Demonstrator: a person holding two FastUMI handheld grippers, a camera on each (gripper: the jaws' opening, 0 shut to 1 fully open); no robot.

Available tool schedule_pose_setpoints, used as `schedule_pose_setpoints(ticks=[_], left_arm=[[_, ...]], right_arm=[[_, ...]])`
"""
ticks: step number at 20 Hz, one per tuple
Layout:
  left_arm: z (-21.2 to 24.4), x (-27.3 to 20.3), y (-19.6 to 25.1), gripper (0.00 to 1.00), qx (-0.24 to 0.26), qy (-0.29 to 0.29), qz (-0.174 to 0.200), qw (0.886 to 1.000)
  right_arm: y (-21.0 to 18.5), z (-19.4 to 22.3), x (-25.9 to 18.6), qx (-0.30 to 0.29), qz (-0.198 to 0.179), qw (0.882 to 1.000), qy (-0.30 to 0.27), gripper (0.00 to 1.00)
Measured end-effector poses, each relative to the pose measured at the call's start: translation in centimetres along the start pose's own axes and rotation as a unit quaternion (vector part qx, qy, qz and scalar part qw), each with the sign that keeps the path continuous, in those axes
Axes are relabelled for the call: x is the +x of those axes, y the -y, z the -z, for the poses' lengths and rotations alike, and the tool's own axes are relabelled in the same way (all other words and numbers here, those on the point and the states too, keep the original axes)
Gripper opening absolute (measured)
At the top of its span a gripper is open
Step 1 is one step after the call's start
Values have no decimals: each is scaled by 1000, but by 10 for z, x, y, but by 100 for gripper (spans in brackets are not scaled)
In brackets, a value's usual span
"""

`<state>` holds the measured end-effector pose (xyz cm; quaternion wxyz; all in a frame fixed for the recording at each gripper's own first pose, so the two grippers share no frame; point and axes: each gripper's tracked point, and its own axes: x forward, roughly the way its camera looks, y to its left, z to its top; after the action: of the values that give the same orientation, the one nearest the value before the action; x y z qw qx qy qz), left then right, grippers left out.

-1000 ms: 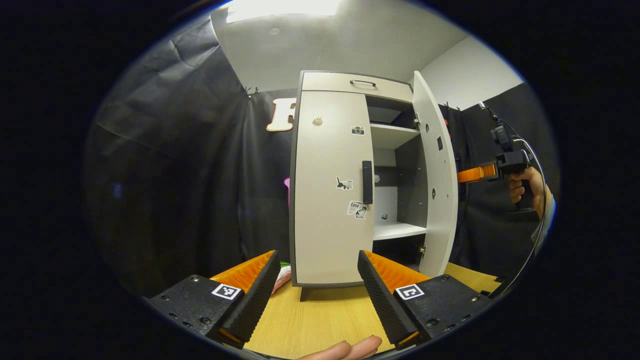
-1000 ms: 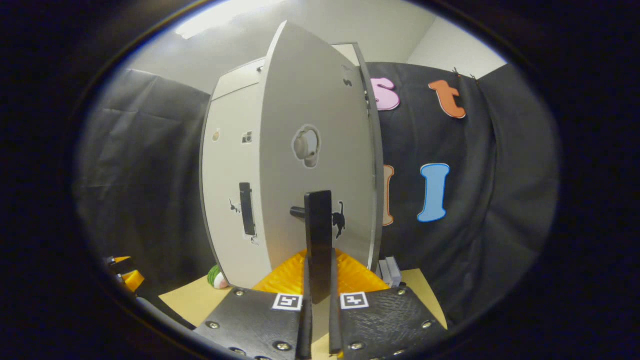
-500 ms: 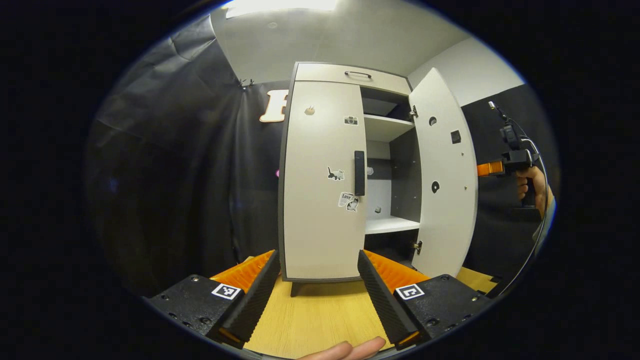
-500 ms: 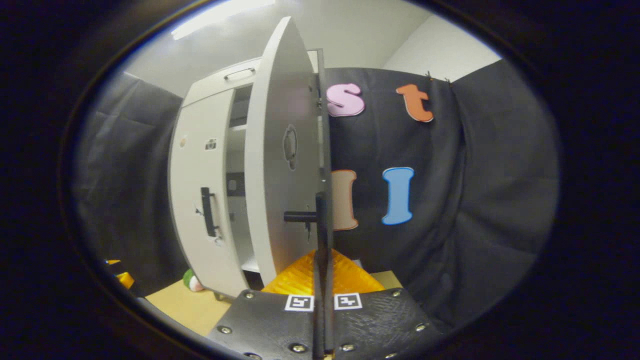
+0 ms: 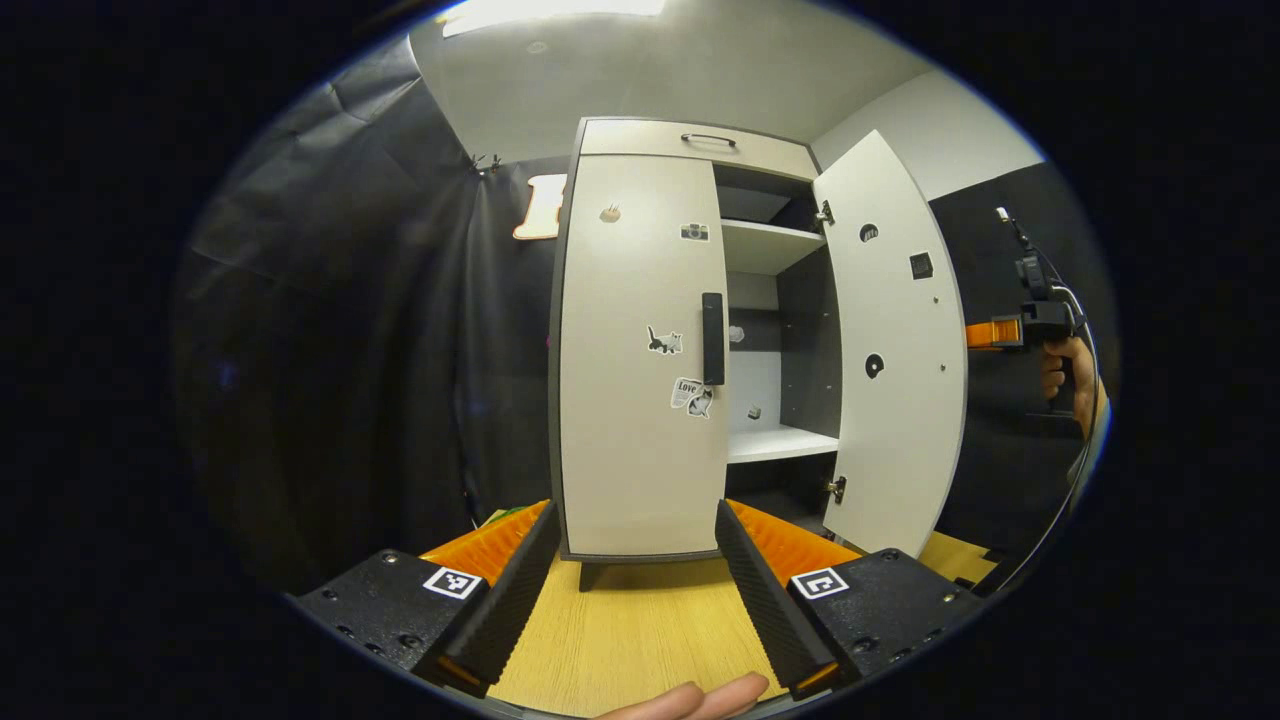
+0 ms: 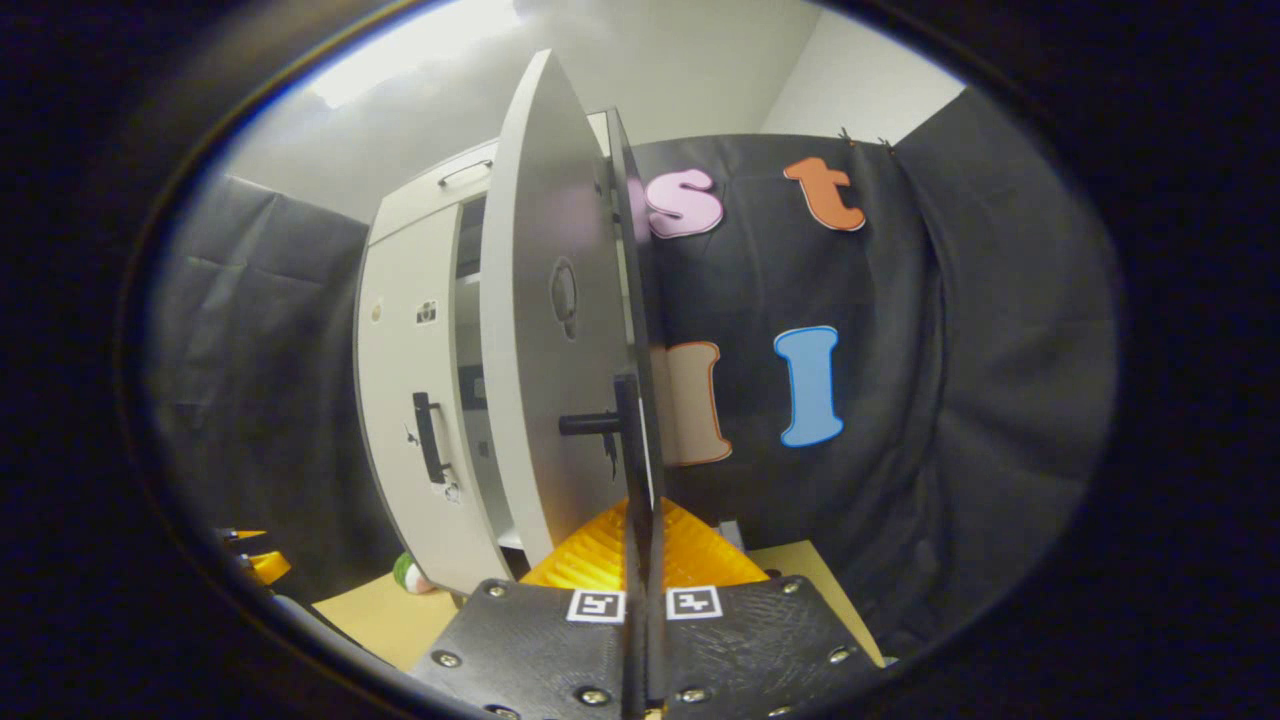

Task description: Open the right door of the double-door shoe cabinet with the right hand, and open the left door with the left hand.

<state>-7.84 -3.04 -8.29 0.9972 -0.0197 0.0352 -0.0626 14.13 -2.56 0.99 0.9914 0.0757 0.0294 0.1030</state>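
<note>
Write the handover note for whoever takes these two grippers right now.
Right gripper: jaws shut on the right door handle, holding the right door swung wide open.
Left gripper: jaws open, empty, hovering above the wooden table in front of the shoe cabinet, clear of it.
Left door: closed, its handle untouched.
Done: right door open; the shelves inside are visible.
Left: bring the left gripper up to the left door handle, grip it, and pull that door open.

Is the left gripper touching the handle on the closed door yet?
Apart. The left gripper view shows the open left gripper low above the table, with the closed white door's black bar handle far ahead.
</note>
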Motion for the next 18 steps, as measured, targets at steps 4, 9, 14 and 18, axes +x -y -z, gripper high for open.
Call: schedule_pose_setpoints(ticks=[4, 9, 14, 18], left_arm=[[-7, 15, 5, 96, -7, 7, 4, 1000], [-31, 54, 17, 96, -14, 18, 9, 1000], [-46, 95, 39, 96, -7, 16, 23, 1000], [-64, 136, 57, 96, -4, 19, 27, 999]], right_arm=[[9, 2, -18, -22, 24, 999, 14, 4], [38, 3, -60, -93, 112, 988, 57, 64], [20, 22, -106, -93, 108, 988, 58, 99], [1, 37, -132, -57, 105, 991, 53, 97]])
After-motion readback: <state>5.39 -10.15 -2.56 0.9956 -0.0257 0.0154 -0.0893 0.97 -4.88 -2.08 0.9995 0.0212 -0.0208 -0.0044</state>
